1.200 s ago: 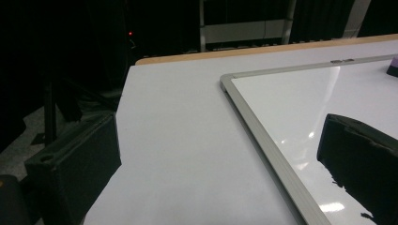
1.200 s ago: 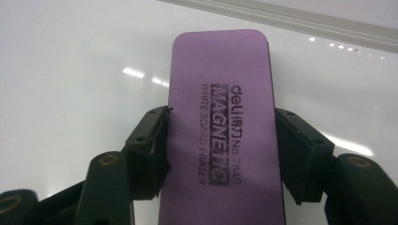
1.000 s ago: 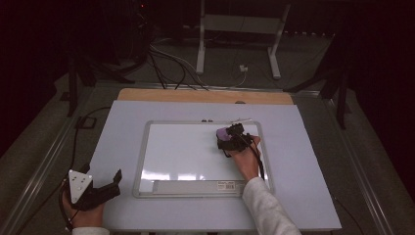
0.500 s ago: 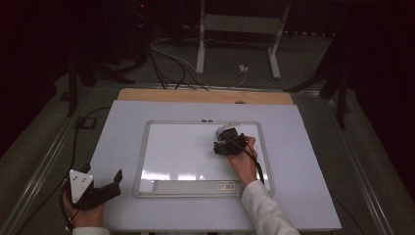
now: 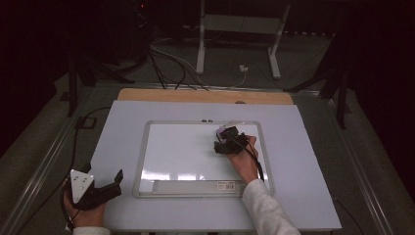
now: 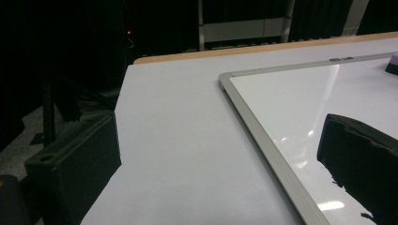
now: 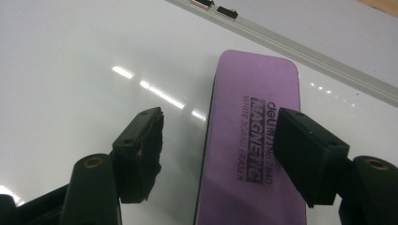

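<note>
A white-surfaced whiteboard (image 5: 186, 156) with a grey frame lies flat on the pale table (image 5: 303, 196). A purple magnetic eraser (image 7: 253, 140) rests on the board near its far right corner (image 5: 225, 129). My right gripper (image 5: 222, 142) hovers low over it, open. In the right gripper view (image 7: 220, 129) the eraser lies between the jaws, its right side under the right jaw, and I see no squeeze on it. My left gripper (image 5: 119, 183) is open and holds nothing, at the table's near left, off the board. The left gripper view (image 6: 220, 178) shows the board's left frame (image 6: 263, 131) and the eraser's tip (image 6: 393, 65).
A wooden strip (image 5: 205, 96) runs along the table's far edge. Cables (image 5: 171, 68) and a metal stand (image 5: 240, 29) sit on the dark floor beyond. A label bar (image 5: 195, 186) lines the board's near edge. Bare table surrounds the board.
My right gripper has shifted slightly left and nearer over the board's far right part, staying at the eraser. The left gripper has not moved.
</note>
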